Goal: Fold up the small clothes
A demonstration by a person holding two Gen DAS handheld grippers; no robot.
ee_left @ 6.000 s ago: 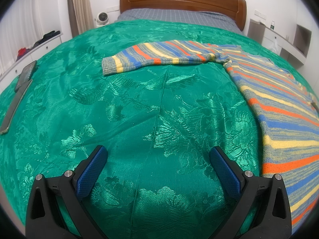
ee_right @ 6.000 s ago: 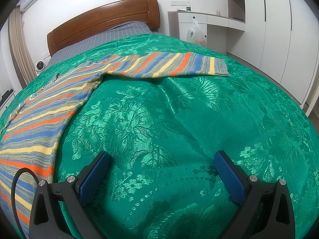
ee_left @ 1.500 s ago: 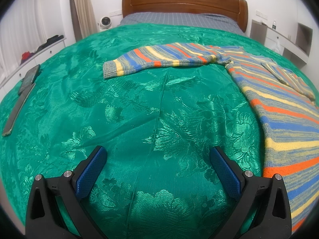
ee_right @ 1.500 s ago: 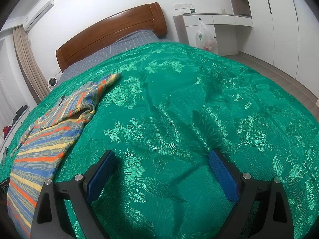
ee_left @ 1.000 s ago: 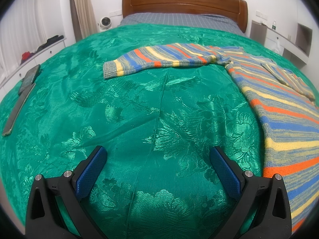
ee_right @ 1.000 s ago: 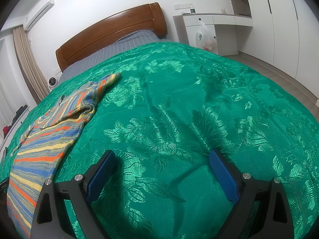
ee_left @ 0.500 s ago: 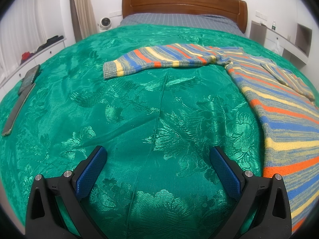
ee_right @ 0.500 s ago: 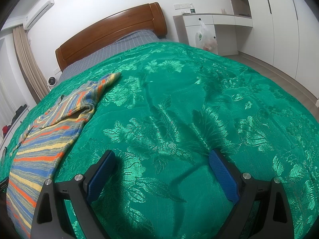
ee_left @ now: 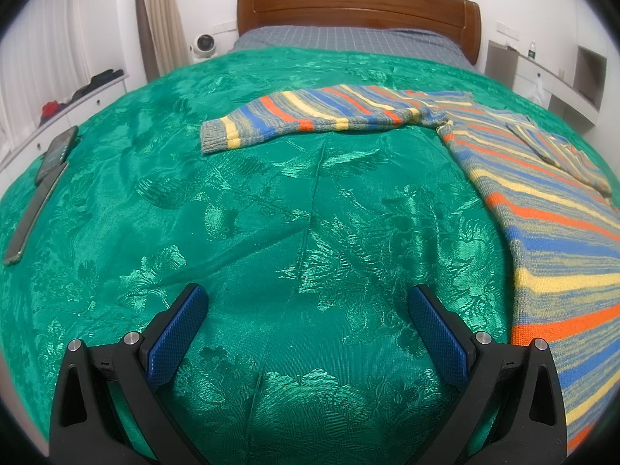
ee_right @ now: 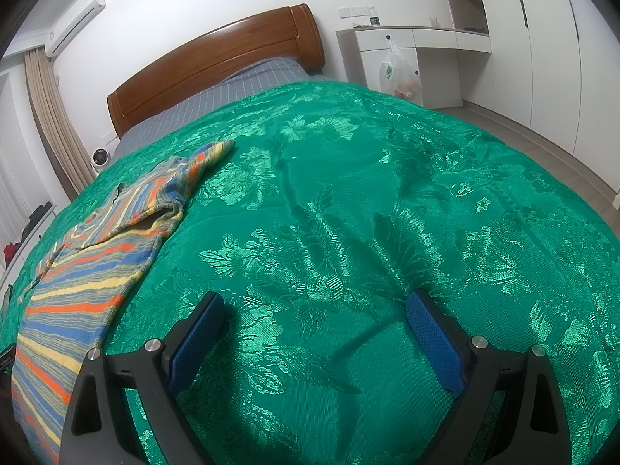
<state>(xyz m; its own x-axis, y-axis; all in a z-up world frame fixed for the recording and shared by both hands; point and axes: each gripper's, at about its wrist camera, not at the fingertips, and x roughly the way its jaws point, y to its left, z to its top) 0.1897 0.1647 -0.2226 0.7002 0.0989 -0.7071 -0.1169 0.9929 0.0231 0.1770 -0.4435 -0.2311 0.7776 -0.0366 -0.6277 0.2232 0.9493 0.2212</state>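
1. Green floral-patterned satin bedspread [ee_left: 271,213] is filling both views, and each claw is hanging low over bare cloth with nothing between its blue-padded fingers.

2. Left gripper [ee_left: 306,302] is standing with its jaws spread wide, pinching nothing; the striped knit sweater in blue, orange, yellow and grey [ee_left: 542,213] is lying flat ahead and to the right of this claw, its body running off the right edge.

3. One long sleeve [ee_left: 310,116] of that sweater is stretching out leftward, well ahead of the left claw, its grey cuff pointing left.

4. Only the left wrist view is showing a dark flat phone-like slab [ee_left: 56,151] and a long thin strip [ee_left: 33,217] lying far to the left of the claw, near the bed's edge.

5. Right gripper [ee_right: 314,306] is likewise holding its jaws far apart and empty; the sweater [ee_right: 89,275] is lying to the left of this claw, near its left finger [ee_right: 193,341] but apart from it.

6. Only the right wrist view is making clear that the other sleeve [ee_right: 170,193] is folded back over the sweater's body, its cuff pointing toward the brown wooden headboard [ee_right: 217,66].

7. That view alone is also showing a white plastic bag [ee_right: 399,73] hanging on a white cabinet far ahead and to the right.
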